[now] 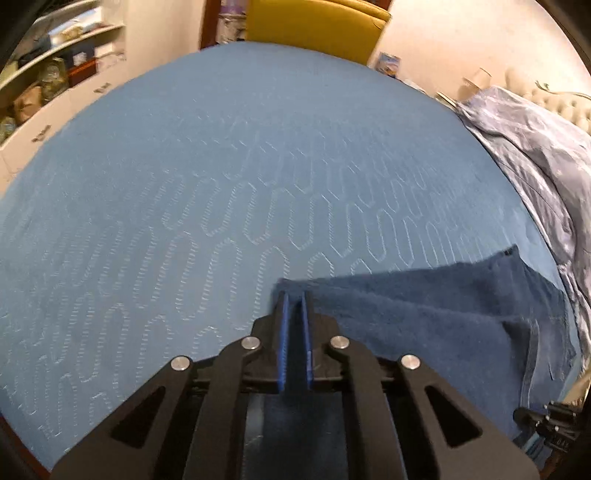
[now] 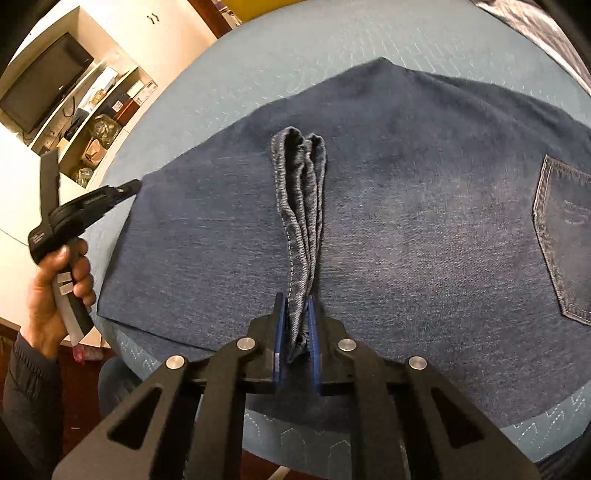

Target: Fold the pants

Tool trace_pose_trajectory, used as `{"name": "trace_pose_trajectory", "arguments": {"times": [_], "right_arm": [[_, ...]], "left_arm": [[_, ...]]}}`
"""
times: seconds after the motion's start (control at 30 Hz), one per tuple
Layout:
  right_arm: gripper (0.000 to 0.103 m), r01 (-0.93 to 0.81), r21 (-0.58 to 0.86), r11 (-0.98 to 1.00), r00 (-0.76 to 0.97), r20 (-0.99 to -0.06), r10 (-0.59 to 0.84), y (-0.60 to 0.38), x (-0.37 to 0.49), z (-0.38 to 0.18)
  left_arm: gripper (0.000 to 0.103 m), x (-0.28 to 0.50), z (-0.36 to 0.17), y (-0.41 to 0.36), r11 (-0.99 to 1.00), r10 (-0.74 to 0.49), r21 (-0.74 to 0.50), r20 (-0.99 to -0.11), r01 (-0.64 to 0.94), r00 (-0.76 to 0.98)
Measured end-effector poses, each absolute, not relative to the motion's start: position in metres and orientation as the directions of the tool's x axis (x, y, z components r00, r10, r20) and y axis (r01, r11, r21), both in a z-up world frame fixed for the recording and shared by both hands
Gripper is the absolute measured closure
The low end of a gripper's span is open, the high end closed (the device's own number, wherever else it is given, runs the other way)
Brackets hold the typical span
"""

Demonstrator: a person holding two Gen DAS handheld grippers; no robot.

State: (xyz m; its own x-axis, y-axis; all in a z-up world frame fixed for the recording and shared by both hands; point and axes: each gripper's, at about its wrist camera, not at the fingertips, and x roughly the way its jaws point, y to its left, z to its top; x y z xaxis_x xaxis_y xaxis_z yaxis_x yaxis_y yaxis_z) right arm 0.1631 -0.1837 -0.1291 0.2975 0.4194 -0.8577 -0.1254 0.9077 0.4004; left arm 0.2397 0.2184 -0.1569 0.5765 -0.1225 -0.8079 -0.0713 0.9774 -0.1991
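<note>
Dark blue jeans (image 2: 406,206) lie folded flat on the blue quilted bed (image 2: 280,44), back pocket (image 2: 565,240) at the right. My right gripper (image 2: 295,299) is shut on a bunched hem of the jeans (image 2: 301,206) and holds it above the flat part. My left gripper (image 1: 294,295) has its jaws nearly together on the jeans' left edge (image 1: 424,314); denim shows between and under the fingers. In the right wrist view the left gripper (image 2: 129,186) touches the left fold edge, held by a hand (image 2: 48,295).
A crumpled blue-grey duvet (image 1: 535,166) lies along the bed's right side. A yellow chair (image 1: 314,26) stands beyond the bed. White shelves (image 2: 96,122) with a TV (image 2: 44,85) stand at the left. The bed's near edge (image 2: 295,432) is just below my right gripper.
</note>
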Motion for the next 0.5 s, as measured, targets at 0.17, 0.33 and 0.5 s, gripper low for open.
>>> {"name": "trace_pose_trajectory", "arguments": {"times": [0.17, 0.33, 0.5], "right_arm": [[0.079, -0.163, 0.287, 0.944, 0.414, -0.849, 0.329, -0.188, 0.165, -0.097], [0.077, -0.343, 0.180, 0.922, 0.511, -0.788, 0.344, -0.150, 0.178, -0.065], [0.077, -0.330, 0.118, 0.937, 0.482, -0.832, 0.274, -0.126, 0.222, -0.103]], "left_arm": [[0.073, 0.177, -0.126, 0.221, 0.957, -0.188, -0.287, -0.717, -0.038, 0.671], [0.073, 0.107, -0.130, 0.211, 0.950, -0.208, -0.311, -0.690, -0.025, 0.694], [0.073, 0.084, -0.164, 0.192, 0.970, -0.160, -0.240, -0.755, -0.041, 0.636]]}}
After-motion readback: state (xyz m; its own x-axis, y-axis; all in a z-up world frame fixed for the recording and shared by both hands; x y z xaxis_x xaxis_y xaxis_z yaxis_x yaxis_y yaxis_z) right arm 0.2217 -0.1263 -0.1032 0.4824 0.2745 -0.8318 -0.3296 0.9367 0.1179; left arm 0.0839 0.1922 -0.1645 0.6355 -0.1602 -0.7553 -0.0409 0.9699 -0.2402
